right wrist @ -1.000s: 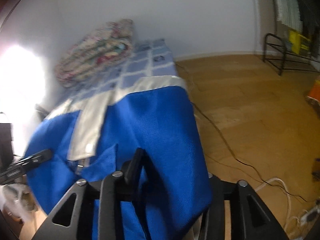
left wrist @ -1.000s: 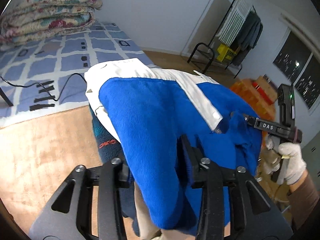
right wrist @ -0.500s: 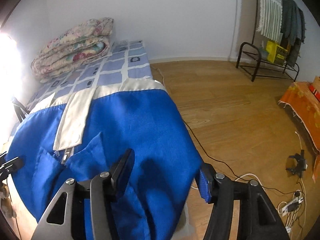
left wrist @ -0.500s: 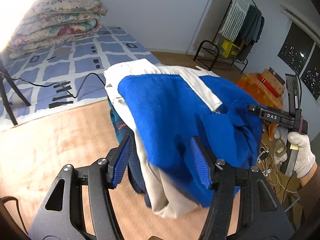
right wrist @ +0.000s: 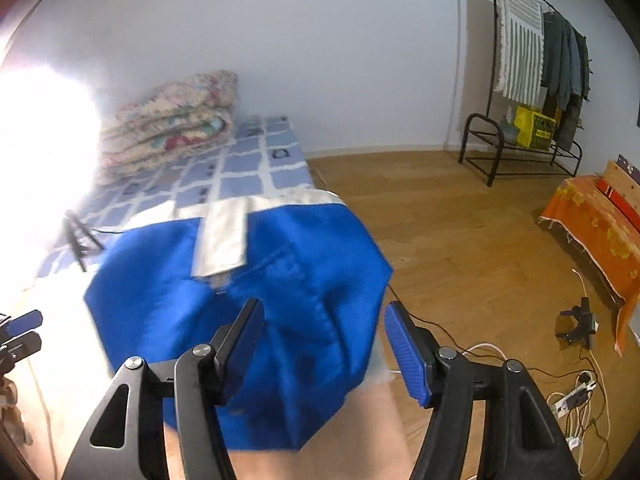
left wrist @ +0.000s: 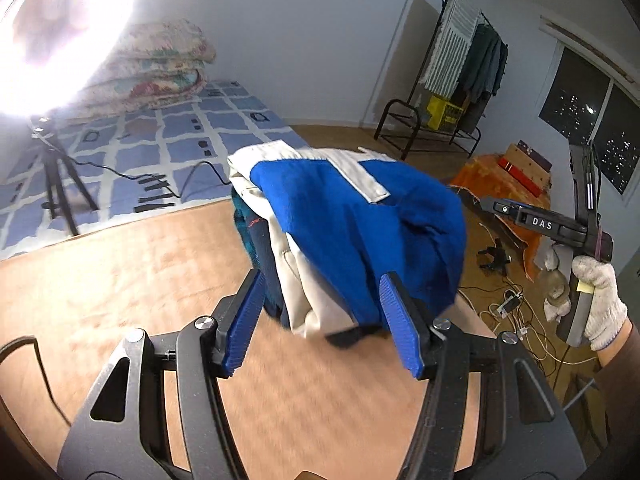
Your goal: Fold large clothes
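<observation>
A blue garment (left wrist: 352,216) with a white placket (left wrist: 360,176) lies folded on top of a pile with a beige piece (left wrist: 296,280) and a dark teal piece (left wrist: 250,228). The pile rests on a tan surface (left wrist: 120,260). My left gripper (left wrist: 322,276) hovers in front of the pile, open, its blue pads clear of the cloth. In the right wrist view the blue garment (right wrist: 160,280) fills the middle. My right gripper (right wrist: 325,305) is above its near edge, jaws opening, gripping nothing. A gloved hand (left wrist: 600,292) holds the right gripper (left wrist: 540,224).
A bed with a blue checked cover (left wrist: 160,136) and a folded floral quilt (left wrist: 160,76) lies behind. A tripod (left wrist: 60,184) under a glaring lamp stands at the left. A clothes rack (right wrist: 532,60), an orange cloth (right wrist: 592,220) and cables (right wrist: 576,396) are on the wooden floor at the right.
Both grippers let go of the blue garment, opened and drew back and upward. The garment now lies on the pile, farther from both cameras.
</observation>
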